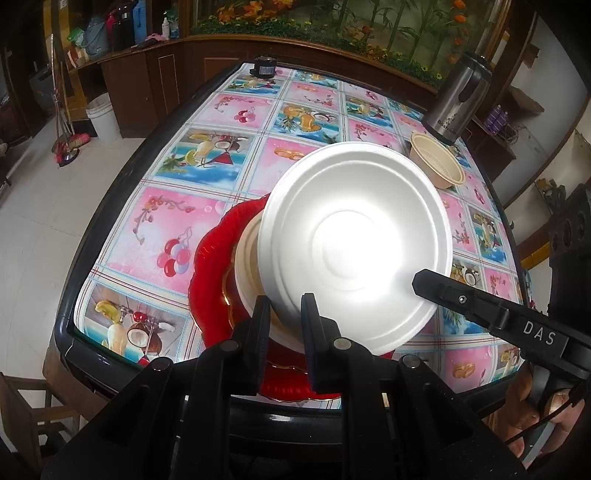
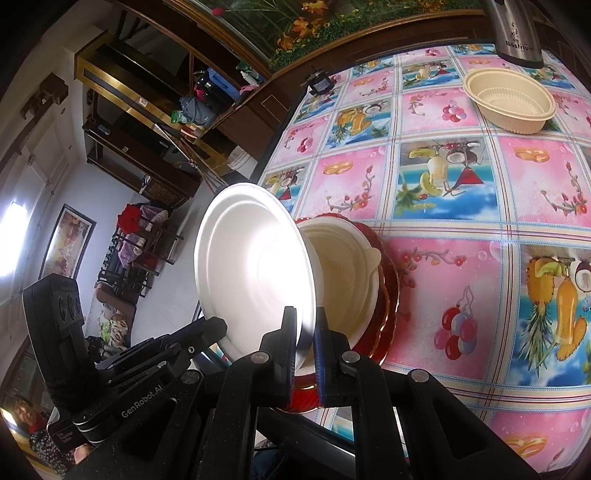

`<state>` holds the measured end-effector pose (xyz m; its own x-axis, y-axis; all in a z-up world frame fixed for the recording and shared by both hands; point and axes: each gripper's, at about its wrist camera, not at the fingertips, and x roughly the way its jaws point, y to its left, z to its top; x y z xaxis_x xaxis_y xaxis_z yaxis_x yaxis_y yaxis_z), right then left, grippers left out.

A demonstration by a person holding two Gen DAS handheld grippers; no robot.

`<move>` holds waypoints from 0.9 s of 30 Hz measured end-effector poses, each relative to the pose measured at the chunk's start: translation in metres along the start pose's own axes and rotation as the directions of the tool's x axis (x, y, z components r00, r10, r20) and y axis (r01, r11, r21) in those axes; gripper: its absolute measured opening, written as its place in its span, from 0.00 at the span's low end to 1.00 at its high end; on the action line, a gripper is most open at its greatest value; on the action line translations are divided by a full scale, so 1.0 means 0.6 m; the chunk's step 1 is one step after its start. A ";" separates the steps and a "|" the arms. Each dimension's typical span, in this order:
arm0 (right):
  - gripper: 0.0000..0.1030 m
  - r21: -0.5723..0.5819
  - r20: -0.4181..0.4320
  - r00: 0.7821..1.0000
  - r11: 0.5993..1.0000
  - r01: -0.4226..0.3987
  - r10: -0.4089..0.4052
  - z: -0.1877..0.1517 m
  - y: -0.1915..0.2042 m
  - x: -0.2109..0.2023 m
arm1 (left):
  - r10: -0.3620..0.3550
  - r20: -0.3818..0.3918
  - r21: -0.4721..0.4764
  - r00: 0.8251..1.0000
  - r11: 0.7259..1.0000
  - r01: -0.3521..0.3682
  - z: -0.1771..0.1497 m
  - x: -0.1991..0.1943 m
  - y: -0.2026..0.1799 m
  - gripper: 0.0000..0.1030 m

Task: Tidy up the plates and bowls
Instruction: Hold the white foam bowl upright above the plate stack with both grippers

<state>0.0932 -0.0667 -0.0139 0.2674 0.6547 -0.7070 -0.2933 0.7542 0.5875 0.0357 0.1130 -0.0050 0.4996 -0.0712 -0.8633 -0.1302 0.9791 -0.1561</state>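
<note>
A white foam bowl [image 1: 354, 243] is held tilted on edge above the near part of the bench [image 1: 236, 110], its rim pinched from two sides: the jaws of the left gripper [image 1: 284, 314] are clenched on the lower rim in the left wrist view, and the jaws of the right gripper [image 2: 306, 332] are clenched on the lower rim in the right wrist view, with the rim passing between the pads in each case. The hollow of the bowl is turned toward both cameras and is washed out by glare. Just behind it a cream bowl [image 2: 351, 280] is seen resting in a red plate [image 2: 388, 295] with a gilt scalloped edge, which lies flat on the bench near its front edge; whether the white bowl touches the cream one cannot be told. A second cream bowl [image 2: 509, 99] stands upright well apart, toward the far side, just beside a steel flask [image 2: 517, 33]. The bench is covered by a cloth of pink and blue squares printed with fruit and drinks, and a small black device [image 1: 263, 67] sits at its far edge. Beyond it dark wooden cabinets, a flowered mural, a pale tiled floor and a white bucket [image 1: 102, 114] are visible
</note>
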 end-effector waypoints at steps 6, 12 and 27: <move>0.10 0.018 -0.022 1.000 1.000 -0.006 0.007 0.000 -0.004 0.006 | -0.008 -0.033 0.010 0.999 1.000 0.009 0.000 0.002 0.001 0.15; 0.10 0.028 -0.044 0.999 0.999 -0.015 0.016 -0.001 -0.009 0.015 | -0.009 -0.063 0.010 0.998 1.000 0.010 0.002 0.010 0.004 0.15; 0.12 0.060 -0.082 0.996 0.998 -0.021 0.026 0.003 -0.025 0.032 | -0.002 -0.127 0.023 0.992 1.000 0.005 -0.006 0.034 -0.001 0.16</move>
<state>0.1044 -0.0651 -0.0358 0.1831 0.6676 -0.7217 -0.2430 0.7420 0.6248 0.0430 0.1100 -0.0244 0.3868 -0.0973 -0.9170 -0.1081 0.9828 -0.1499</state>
